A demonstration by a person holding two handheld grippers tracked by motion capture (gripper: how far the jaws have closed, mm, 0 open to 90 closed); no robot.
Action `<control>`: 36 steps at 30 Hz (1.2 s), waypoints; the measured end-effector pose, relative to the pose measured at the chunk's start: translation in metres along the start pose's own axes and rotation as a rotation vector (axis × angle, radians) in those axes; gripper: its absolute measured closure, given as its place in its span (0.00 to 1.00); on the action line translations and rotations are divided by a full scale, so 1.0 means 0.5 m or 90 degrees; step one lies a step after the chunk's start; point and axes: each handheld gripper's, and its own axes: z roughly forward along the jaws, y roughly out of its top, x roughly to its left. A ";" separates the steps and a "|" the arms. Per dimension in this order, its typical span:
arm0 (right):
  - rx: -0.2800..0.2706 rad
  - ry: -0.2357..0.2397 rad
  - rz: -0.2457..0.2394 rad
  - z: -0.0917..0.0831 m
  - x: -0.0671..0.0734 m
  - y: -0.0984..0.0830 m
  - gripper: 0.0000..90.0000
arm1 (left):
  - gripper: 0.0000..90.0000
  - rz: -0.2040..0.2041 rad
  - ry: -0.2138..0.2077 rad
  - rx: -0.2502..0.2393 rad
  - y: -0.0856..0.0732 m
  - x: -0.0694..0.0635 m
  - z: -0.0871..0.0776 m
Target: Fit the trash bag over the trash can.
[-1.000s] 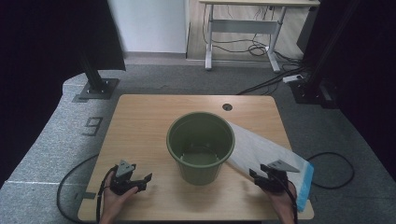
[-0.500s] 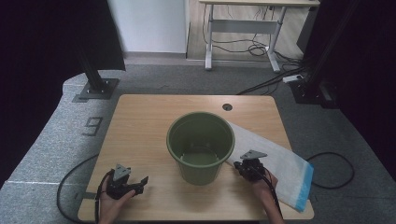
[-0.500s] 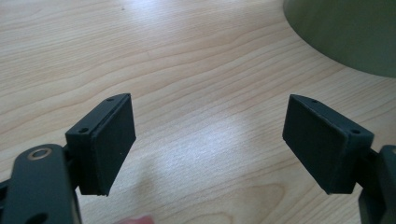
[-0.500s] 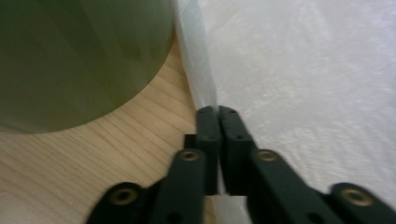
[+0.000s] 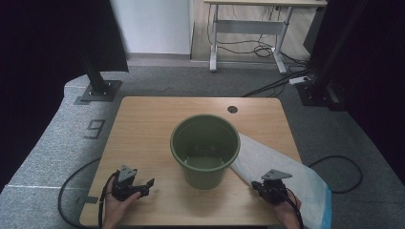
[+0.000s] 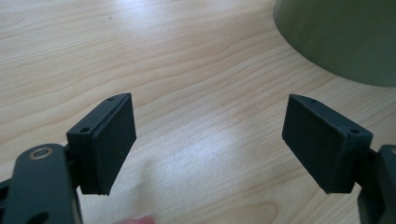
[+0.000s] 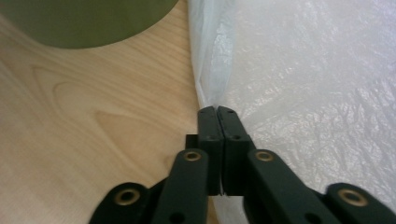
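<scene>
A green plastic pot (image 5: pixel 205 174) stands upright and empty in the middle of the wooden table (image 5: pixel 143 129). A translucent white plastic bag (image 5: pixel 286 167) lies flat to the right of the pot, and its far corner hangs over the table's edge. My right gripper (image 5: pixel 261 186) is at the bag's near left edge, jaws shut on a fold of the bag (image 7: pixel 303 70) in the right gripper view (image 7: pixel 217 109). My left gripper (image 5: pixel 145 187) rests low near the front left, open and empty (image 6: pixel 210 140), with the pot's wall (image 6: pixel 341 37) ahead to its right.
A round cable hole (image 5: pixel 232 109) sits at the table's back edge. Black cables trail off both front corners onto the grey carpet (image 5: pixel 57 143). A white desk frame (image 5: pixel 248 28) stands far behind. Bare wood lies left of the pot.
My right gripper swung left to the bag's near edge, then drew back slightly toward the front, now shut on that edge. The left gripper has hardly moved.
</scene>
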 end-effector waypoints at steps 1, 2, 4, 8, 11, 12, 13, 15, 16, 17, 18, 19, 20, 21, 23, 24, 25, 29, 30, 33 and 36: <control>0.001 -0.013 -0.008 0.000 0.005 0.002 0.76 | 0.19 0.001 -0.003 -0.001 0.002 -0.001 0.003; -0.003 -0.026 -0.017 0.002 0.010 0.006 0.66 | 0.19 0.003 -0.004 0.001 0.004 -0.002 0.006; -0.026 -0.039 -0.025 0.011 0.020 0.021 0.55 | 0.20 0.004 -0.010 0.002 0.006 -0.004 0.012; -0.051 -0.039 -0.016 0.064 0.021 0.074 0.40 | 0.20 0.015 -0.011 0.009 0.012 -0.009 0.023; -0.044 -0.042 -0.016 0.085 0.021 0.082 0.38 | 0.20 0.020 -0.009 0.012 0.012 -0.008 0.024; -0.041 -0.049 -0.021 0.093 0.022 0.083 0.37 | 0.20 0.020 -0.008 0.013 0.012 -0.007 0.024; -0.042 -0.053 -0.025 0.105 0.020 0.086 0.37 | 0.20 0.019 -0.005 0.015 0.011 -0.006 0.025; -0.045 -0.053 -0.025 0.108 0.018 0.089 0.37 | 0.20 0.019 -0.002 0.017 0.009 -0.005 0.025; -0.045 -0.051 -0.024 0.111 0.016 0.092 0.37 | 0.20 0.019 -0.001 0.017 0.008 -0.005 0.024; -0.043 -0.040 -0.018 0.117 0.010 0.101 0.43 | 0.20 0.019 0.000 0.017 0.008 -0.005 0.024; -0.043 -0.027 -0.020 0.120 0.007 0.103 0.52 | 0.20 0.018 0.003 0.016 0.006 -0.006 0.022; -0.043 -0.027 -0.020 0.120 0.007 0.103 0.52 | 0.20 0.018 0.003 0.016 0.006 -0.006 0.022; -0.036 -0.015 -0.031 0.123 0.005 0.105 0.60 | 0.20 0.019 0.005 0.016 0.005 -0.006 0.021; -0.005 -0.016 -0.046 0.131 0.006 0.104 0.78 | 0.20 0.022 0.012 0.020 0.003 -0.007 0.021; -0.006 -0.002 -0.046 0.127 0.003 0.099 0.92 | 0.20 0.024 0.017 0.022 0.002 -0.007 0.021; -0.006 -0.002 -0.046 0.127 0.003 0.099 0.92 | 0.20 0.027 0.021 0.025 0.000 -0.007 0.021; -0.003 0.000 -0.045 0.123 0.001 0.097 0.96 | 0.20 0.027 0.023 0.025 -0.001 -0.007 0.020; -0.014 0.023 -0.025 0.093 -0.001 0.074 0.98 | 0.20 0.023 0.028 0.021 -0.004 -0.005 0.013; -0.013 0.021 -0.026 0.082 0.001 0.067 0.98 | 0.20 0.024 0.027 0.021 -0.004 -0.004 0.012; -0.013 0.027 -0.026 0.043 0.004 0.037 0.98 | 0.20 0.021 0.026 0.019 -0.004 -0.002 0.009; -0.006 0.037 -0.026 0.029 0.001 0.025 0.94 | 0.20 0.020 0.024 0.017 -0.003 -0.002 0.010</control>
